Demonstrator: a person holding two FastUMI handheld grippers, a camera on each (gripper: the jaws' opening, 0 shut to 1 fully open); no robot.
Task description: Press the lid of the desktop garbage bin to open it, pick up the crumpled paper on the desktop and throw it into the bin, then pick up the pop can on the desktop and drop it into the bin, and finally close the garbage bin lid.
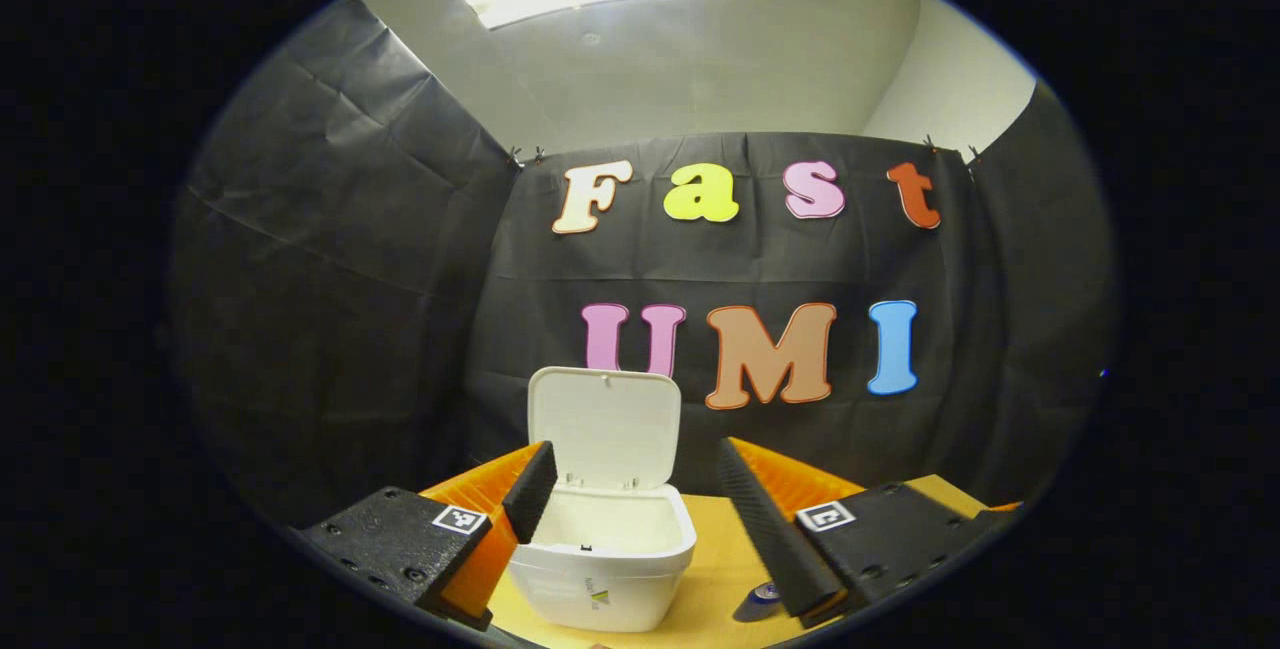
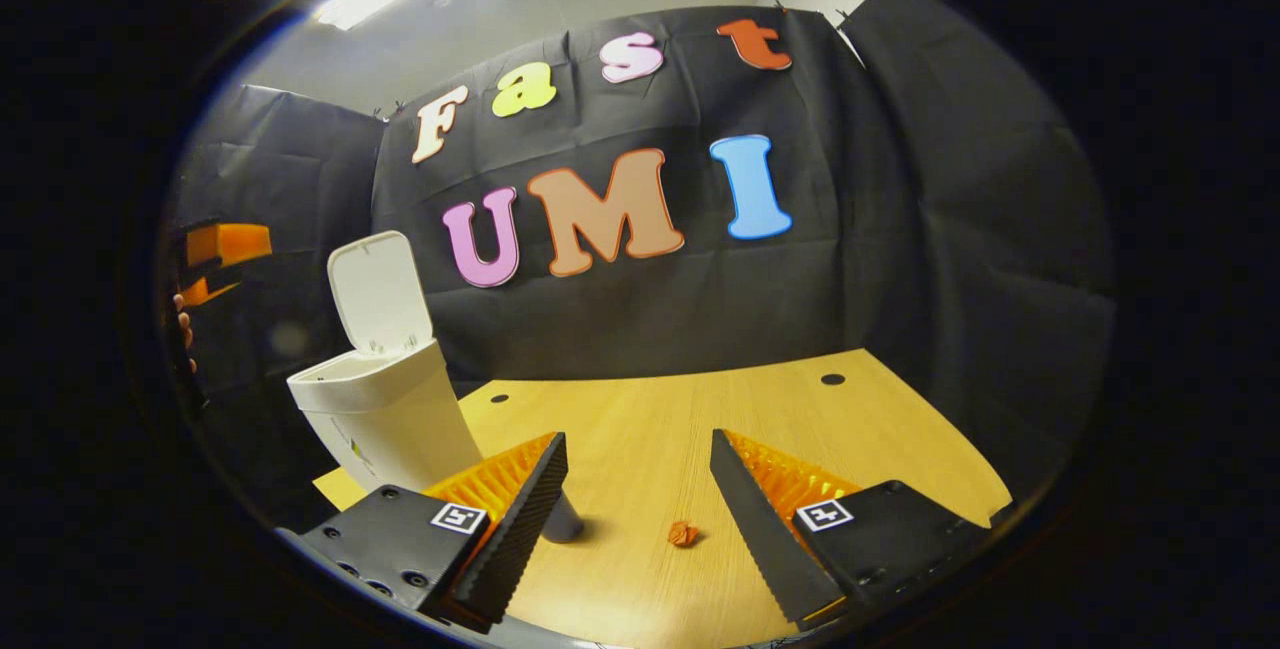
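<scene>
In the left gripper view, the white garbage bin (image 1: 605,554) is seen with its lid (image 1: 605,434) raised upright; its left edge is covered by a finger of the released left gripper (image 1: 640,519), and the pop can (image 1: 762,597) is mostly hidden. In the right gripper view, the can is half concealed behind the spread right gripper (image 2: 640,504), with the crumpled paper (image 2: 682,533) lying on the desktop (image 2: 640,409) between its fingers.

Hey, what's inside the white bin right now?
The bin stands open, lid up. In the left gripper view its upper inner walls show bare and white; the bottom is hidden by the front rim. The crumpled paper lies on the table.
</scene>
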